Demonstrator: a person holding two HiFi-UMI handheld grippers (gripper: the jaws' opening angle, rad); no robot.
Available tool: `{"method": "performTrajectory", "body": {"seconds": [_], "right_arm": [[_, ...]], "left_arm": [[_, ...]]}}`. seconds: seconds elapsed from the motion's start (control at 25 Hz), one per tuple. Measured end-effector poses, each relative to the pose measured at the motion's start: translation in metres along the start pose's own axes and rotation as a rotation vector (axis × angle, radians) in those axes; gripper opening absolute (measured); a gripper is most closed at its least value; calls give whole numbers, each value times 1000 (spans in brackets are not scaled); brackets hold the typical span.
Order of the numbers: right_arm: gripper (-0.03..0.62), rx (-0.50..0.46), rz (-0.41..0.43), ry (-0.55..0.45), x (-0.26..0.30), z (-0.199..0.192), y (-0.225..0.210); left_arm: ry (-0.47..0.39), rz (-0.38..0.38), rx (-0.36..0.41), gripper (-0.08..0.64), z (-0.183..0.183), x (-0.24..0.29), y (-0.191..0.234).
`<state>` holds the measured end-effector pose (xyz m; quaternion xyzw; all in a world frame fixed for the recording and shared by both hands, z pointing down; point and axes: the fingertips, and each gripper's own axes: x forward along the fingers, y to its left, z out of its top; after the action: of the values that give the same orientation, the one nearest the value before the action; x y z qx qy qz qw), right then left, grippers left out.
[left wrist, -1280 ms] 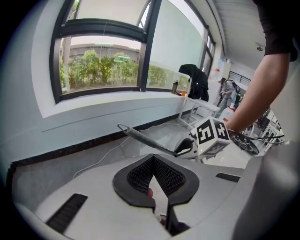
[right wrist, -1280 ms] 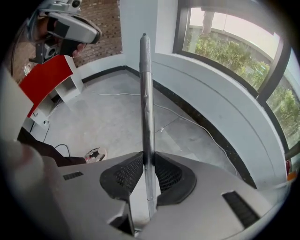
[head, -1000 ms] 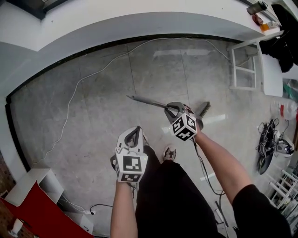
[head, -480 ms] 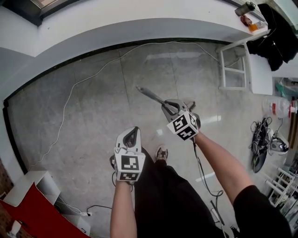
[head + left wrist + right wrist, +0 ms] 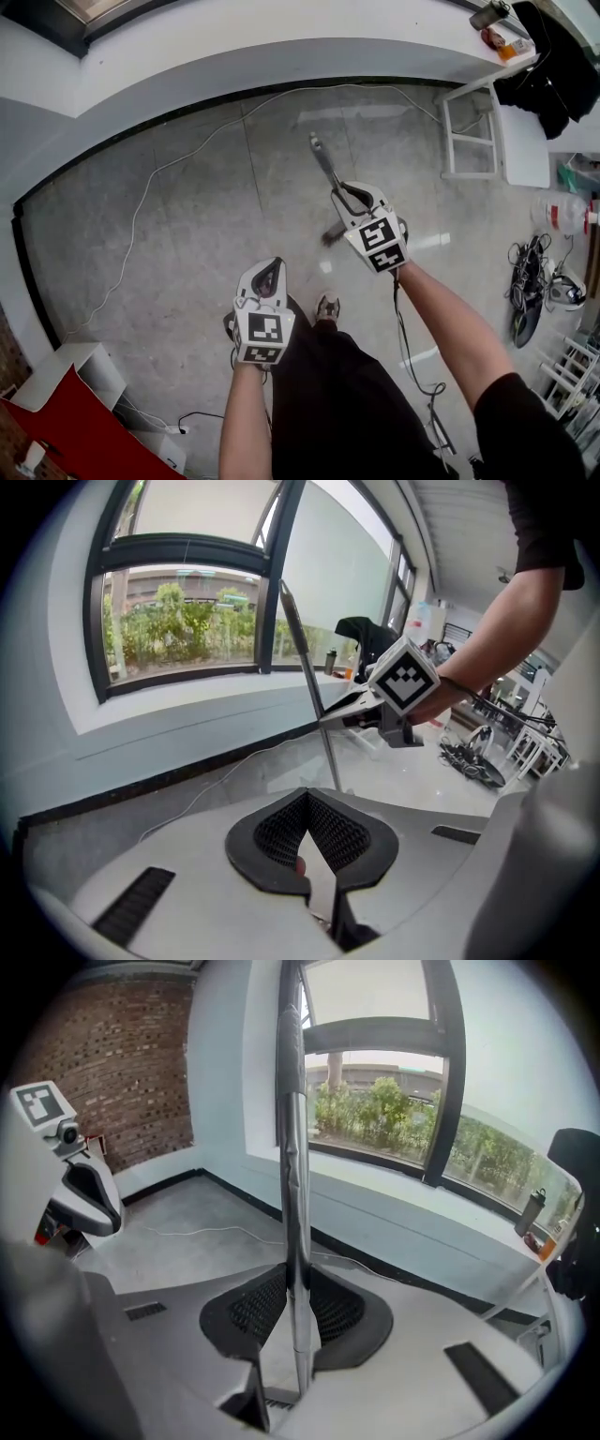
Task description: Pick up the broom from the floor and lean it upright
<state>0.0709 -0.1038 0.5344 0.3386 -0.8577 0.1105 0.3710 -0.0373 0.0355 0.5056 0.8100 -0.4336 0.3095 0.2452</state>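
Where the two pads of the right gripper (image 5: 295, 1288) come together, the handle of the broom (image 5: 293, 1147) is clamped tightly between them and passes straight up through the grip. A thin, grey metal tube is seen, nearly upright, with its top end tilted toward the curved far edge of the floor (image 5: 187, 234). The brush end is mostly hidden under the gripper in the head view, so contact with the floor cannot be told. The broom is held over the middle part of the floor, ahead of the person's shoe (image 5: 327, 307). The right forearm (image 5: 448, 323) is stretched forward, with its gripper pointed forward and down. The left gripper (image 5: 272, 269) is held close to the leg, well apart from the broom, with its jaws closed together on nothing.
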Motion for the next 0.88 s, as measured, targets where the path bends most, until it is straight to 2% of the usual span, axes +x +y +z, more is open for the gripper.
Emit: {"method": "performTrajectory", "body": {"seconds": [0.4, 0.68, 0.88], "right_arm": [[74, 97, -85, -119, -14, 28, -17], [74, 150, -156, -214, -17, 54, -21], [74, 188, -183, -240, -16, 59, -20]], "left_arm": [[-22, 9, -25, 6, 0, -12, -7], [-46, 17, -45, 6, 1, -16, 4], [-47, 16, -54, 6, -2, -19, 9]]}}
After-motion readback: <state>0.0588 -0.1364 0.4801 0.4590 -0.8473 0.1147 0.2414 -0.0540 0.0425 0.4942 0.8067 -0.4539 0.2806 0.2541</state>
